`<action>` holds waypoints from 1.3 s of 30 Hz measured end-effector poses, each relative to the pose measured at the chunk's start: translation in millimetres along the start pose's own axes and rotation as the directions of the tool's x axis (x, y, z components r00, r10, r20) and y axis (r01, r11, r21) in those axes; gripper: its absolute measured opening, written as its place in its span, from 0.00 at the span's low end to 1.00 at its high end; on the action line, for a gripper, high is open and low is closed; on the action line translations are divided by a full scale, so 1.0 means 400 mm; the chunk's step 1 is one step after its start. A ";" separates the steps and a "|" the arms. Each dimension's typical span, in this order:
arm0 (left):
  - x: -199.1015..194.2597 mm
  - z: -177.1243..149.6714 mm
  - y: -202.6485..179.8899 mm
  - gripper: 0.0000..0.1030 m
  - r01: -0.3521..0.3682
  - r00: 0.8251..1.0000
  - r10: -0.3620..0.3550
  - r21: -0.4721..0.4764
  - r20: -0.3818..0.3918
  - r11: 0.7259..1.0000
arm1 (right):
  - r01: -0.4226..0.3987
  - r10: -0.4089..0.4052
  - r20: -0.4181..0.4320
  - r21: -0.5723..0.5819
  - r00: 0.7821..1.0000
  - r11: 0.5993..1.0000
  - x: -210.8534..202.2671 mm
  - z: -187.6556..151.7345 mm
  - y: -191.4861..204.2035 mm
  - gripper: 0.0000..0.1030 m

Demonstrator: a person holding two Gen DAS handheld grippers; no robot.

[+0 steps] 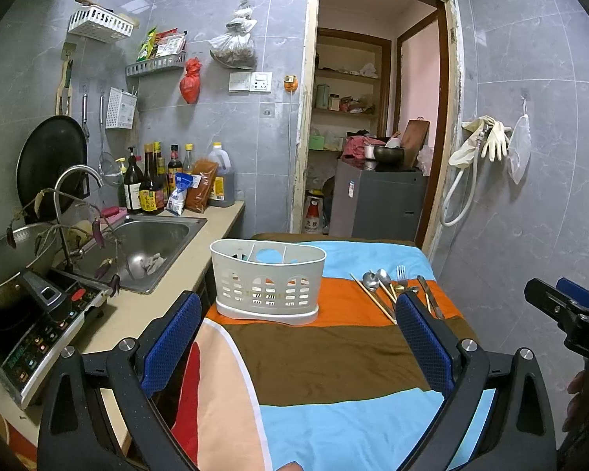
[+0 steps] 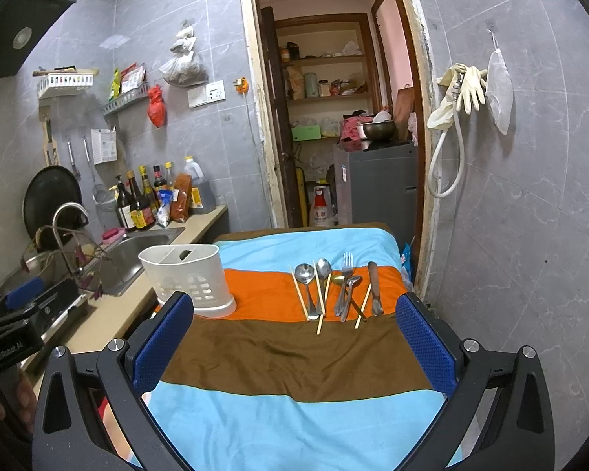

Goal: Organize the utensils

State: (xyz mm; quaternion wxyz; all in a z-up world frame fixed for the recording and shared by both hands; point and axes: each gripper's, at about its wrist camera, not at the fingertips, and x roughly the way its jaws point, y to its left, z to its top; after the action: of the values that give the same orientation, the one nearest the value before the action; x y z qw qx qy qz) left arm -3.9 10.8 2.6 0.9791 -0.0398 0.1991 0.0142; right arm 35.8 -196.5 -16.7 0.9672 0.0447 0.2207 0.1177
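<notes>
A white slotted utensil caddy [image 1: 267, 278] [image 2: 188, 274] stands upright on the orange stripe of a striped cloth, with dividers inside. To its right lie several utensils in a row: spoons [image 2: 306, 274], chopsticks [image 2: 319, 302], a fork [image 2: 347, 265] and a knife [image 2: 374, 286]; in the left wrist view the utensils [image 1: 388, 284] are partly hidden by a finger. My left gripper [image 1: 298, 337] is open, hovering short of the caddy. My right gripper [image 2: 294, 337] is open, short of the utensils. Neither holds anything.
The striped cloth [image 2: 294, 353] covers a small table. A counter on the left holds a steel sink [image 1: 149, 243], an induction cooker [image 1: 39, 322] with a wok, and sauce bottles [image 1: 153, 180]. A doorway [image 1: 373, 117] opens behind the table; a tiled wall stands to the right.
</notes>
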 end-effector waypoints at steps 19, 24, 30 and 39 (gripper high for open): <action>0.000 -0.002 -0.001 0.94 0.000 1.000 0.000 0.000 0.002 1.000 | 0.001 -0.001 -0.003 -0.001 1.000 1.000 0.011 -0.014 0.014 1.00; -0.001 -0.001 0.000 0.94 -0.001 1.000 0.001 0.001 0.003 1.000 | -0.001 0.001 0.000 -0.006 1.000 1.000 0.012 -0.017 0.014 1.00; 0.000 -0.002 0.003 0.94 0.000 1.000 0.000 0.001 0.003 1.000 | 0.002 -0.002 -0.001 -0.007 1.000 1.000 0.011 -0.017 0.016 1.00; 0.000 -0.002 0.003 0.94 0.001 1.000 -0.001 0.001 0.004 1.000 | 0.001 -0.001 -0.001 -0.007 1.000 1.000 0.010 -0.017 0.015 1.00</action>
State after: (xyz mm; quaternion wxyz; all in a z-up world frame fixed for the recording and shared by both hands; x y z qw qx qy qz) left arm -4.4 12.0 1.7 0.9794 -0.0395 0.1974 0.0135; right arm 35.1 -189.4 -23.6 0.9673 0.0410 0.2208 0.1181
